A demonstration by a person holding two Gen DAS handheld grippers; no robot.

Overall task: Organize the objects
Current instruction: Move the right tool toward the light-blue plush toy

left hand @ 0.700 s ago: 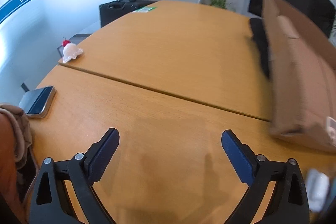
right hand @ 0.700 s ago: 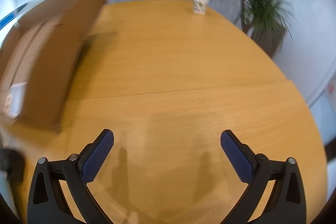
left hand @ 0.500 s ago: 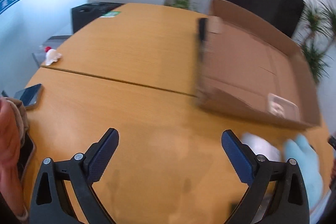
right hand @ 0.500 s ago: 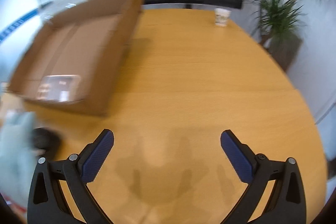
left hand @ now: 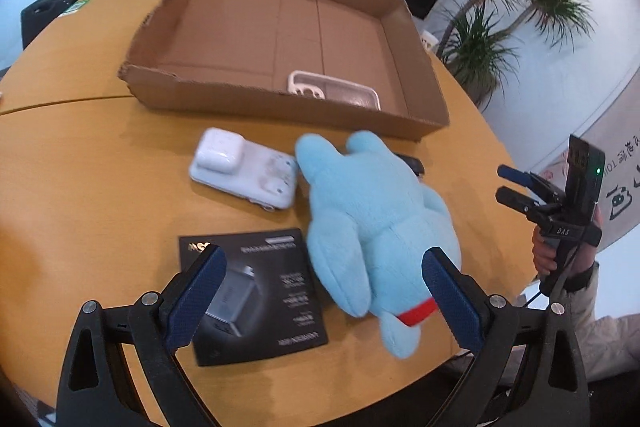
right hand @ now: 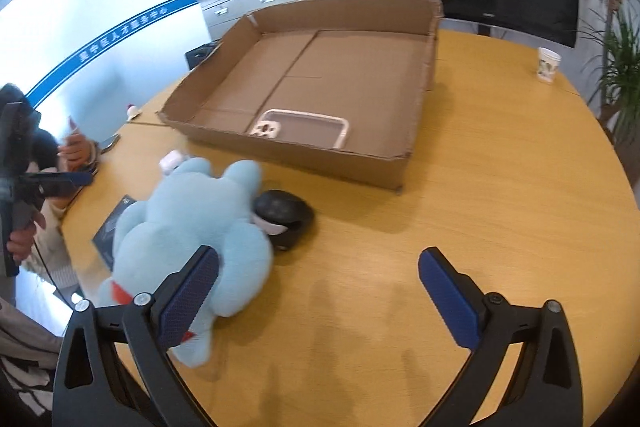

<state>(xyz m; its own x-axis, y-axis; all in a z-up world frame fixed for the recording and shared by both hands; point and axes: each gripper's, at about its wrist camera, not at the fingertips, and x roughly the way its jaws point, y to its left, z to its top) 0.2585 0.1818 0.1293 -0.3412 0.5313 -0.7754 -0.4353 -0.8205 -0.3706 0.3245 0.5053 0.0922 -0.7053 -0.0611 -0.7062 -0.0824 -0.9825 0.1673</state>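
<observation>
Just ahead, blue plush toy (left hand: pixel 372 211), both tongs (left hand: pixel 320 291) wide, empty.

Shallow open cardboard box (left hand: pixel 280 27) on worktop, phone case (left hand: pixel 334 93) flat inside near front wall. Just in front: light blue plush toy (left hand: pixel 372 211) lying down; white charger and earbud case (left hand: pixel 244 169), black packet (left hand: pixel 260 299), round black object (right hand: pixel 284 213) beside it.

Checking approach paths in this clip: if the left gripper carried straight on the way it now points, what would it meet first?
Most likely the blue plush toy or the black box beside it. The left gripper, jaws wide open, frames both; depth is unclear.
</observation>
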